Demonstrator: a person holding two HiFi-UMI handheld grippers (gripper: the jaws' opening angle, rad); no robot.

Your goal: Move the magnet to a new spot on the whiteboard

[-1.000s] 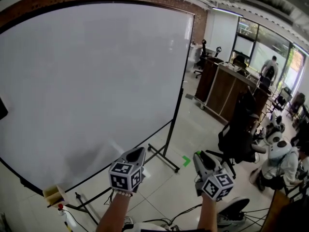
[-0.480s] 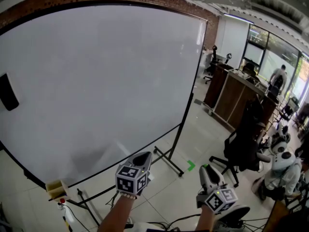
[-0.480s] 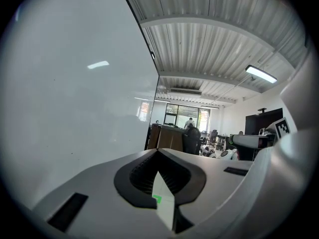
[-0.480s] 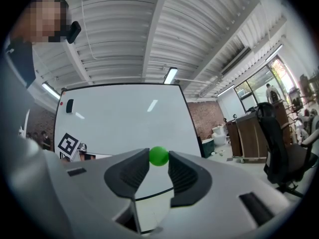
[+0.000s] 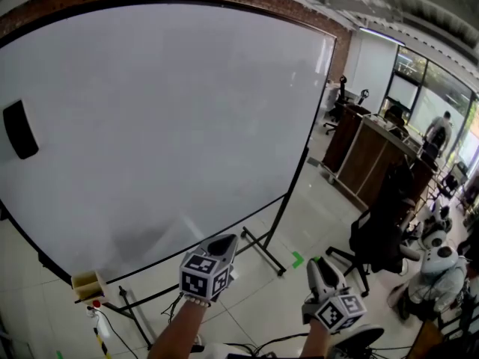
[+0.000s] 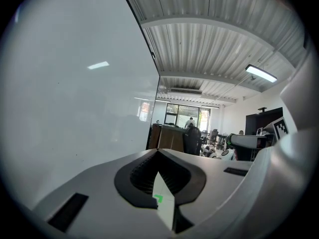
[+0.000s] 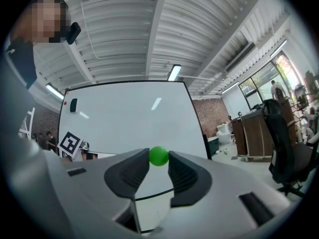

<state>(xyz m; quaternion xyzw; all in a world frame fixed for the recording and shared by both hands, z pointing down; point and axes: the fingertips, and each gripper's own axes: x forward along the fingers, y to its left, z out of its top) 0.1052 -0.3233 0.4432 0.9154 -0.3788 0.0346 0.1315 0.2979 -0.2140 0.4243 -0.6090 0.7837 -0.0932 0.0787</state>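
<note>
Two tools sit at the bottom of the head view, each carried on a bare forearm and each bearing a cube with square markers. The right tool (image 7: 159,161) is clenched on the magnet (image 7: 159,156), a small green ball pinched between the very tips of its two dark ribbed pads. The magnet is therefore held in the air in front of the whiteboard (image 5: 165,118), well apart from its surface. In the right gripper view the ball shows against the lower middle of the white panel. The left tool (image 6: 157,154) grasps nothing. Its jaw tips meet, and only a narrow wedge of pale floor shows below them. In its own view the whiteboard fills the left half of the frame at a slant. The board is large and white, with a thin dark frame, and it stands on a black wheeled stand against a brick wall. A black oblong block (image 5: 19,129) sticks to it near the left edge of the head view. A small yellowish box (image 5: 86,284) rests at the board's lower left corner. On the light tiled floor a green tape mark (image 5: 298,259) lies between the two tools in the head view. A black office chair (image 5: 380,230) stands at the right of that frame, with a person (image 5: 441,129) far off by the windows.
</note>
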